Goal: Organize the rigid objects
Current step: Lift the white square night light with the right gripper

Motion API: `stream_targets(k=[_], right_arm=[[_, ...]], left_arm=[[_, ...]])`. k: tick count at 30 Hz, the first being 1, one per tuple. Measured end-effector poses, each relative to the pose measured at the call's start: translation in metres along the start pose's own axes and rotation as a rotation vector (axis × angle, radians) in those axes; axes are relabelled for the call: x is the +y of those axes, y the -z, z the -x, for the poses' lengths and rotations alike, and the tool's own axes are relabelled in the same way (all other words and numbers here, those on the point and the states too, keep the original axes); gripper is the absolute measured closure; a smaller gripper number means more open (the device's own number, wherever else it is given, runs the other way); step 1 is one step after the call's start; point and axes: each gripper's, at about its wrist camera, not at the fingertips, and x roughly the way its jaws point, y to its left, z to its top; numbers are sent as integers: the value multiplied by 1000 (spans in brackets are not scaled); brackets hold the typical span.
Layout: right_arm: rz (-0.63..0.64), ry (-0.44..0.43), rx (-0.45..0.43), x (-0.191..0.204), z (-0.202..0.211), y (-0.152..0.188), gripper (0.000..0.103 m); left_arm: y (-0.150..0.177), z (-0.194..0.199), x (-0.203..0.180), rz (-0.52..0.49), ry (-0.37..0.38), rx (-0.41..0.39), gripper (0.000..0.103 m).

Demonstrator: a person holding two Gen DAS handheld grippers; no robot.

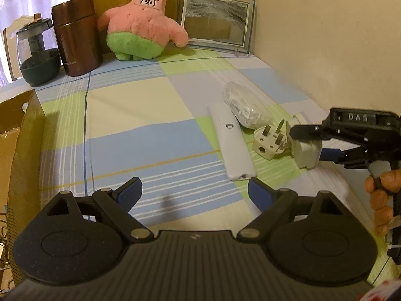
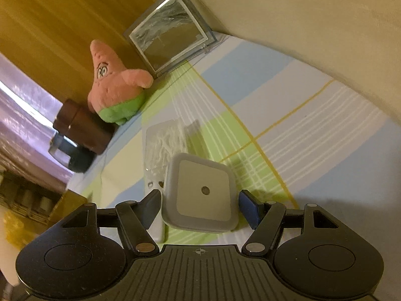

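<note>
My right gripper point(image 2: 200, 207) is shut on a white square plug-in night light point(image 2: 203, 195), its pads pressing both sides. The left wrist view shows this right gripper point(image 1: 309, 148) holding the night light point(image 1: 307, 150) low over the checked tablecloth at the right. Beside it lie a white three-pin plug adapter point(image 1: 269, 140), a long white remote-like bar point(image 1: 231, 145) and a clear bag of white bits point(image 1: 246, 107). My left gripper point(image 1: 194, 192) hangs open over bare cloth, nearer than the bar, with nothing between its fingers.
At the back stand a dark green glass teapot point(image 1: 37, 52), a brown flask point(image 1: 75, 35), a pink star plush point(image 1: 142, 25) and a framed picture point(image 1: 215, 22). A cardboard box point(image 1: 15, 130) sits off the table's left edge. The wall point(image 1: 325, 50) borders the right side.
</note>
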Motion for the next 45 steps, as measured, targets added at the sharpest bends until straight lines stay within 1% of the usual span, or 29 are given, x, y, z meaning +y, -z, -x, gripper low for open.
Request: stream_targets(k=[4,6,9,11,13,15,17,18,20,22,27,31,35,40,44,45], right_arm=[[-25,-11,7,-1,-1,-2,38],[-22,-1,9,1,-1,-1,41],[6,3,-2,6,2,-1,42],[69,32,-19,14,6,1,42],[180,85,-40,25,11,4,42],[324,164,-62,39,15,10,42],[481,263,-78,52,19,18,42],[531,297,-77,55,21,23,42],[572,328,-58,53,22,31,42],[594,350,-19,50,18,36,42],[590,349,-3,42,14,42,41],[531,286,32,37,15,38,37],[514,258,24,38,18,36,33],[520,252,28,40,17,36,33],[551,259,30,41,17,38,34],[561,264,32,43,17,38,38]], left_arm=[[1,-2,-1,1,6,5,14],[1,-2,-2,0,8,5,14],[1,-2,-5,-2,21,3,14],[1,-2,-7,-10,29,2,14],[1,-3,-9,-19,40,1,14],[0,-4,-11,-27,46,-1,14],[-1,-6,-13,-34,50,-2,14],[-1,-6,-13,-35,51,-1,14],[-1,-8,-13,-34,53,0,14],[-1,-10,-13,-32,52,3,14],[2,-10,-13,-26,52,9,14],[2,-10,-12,-24,50,10,14],[2,-11,-11,-19,51,11,14],[2,-12,-11,-22,58,6,14],[0,-16,-14,-44,72,1,14],[-1,-18,-15,-48,75,0,14]])
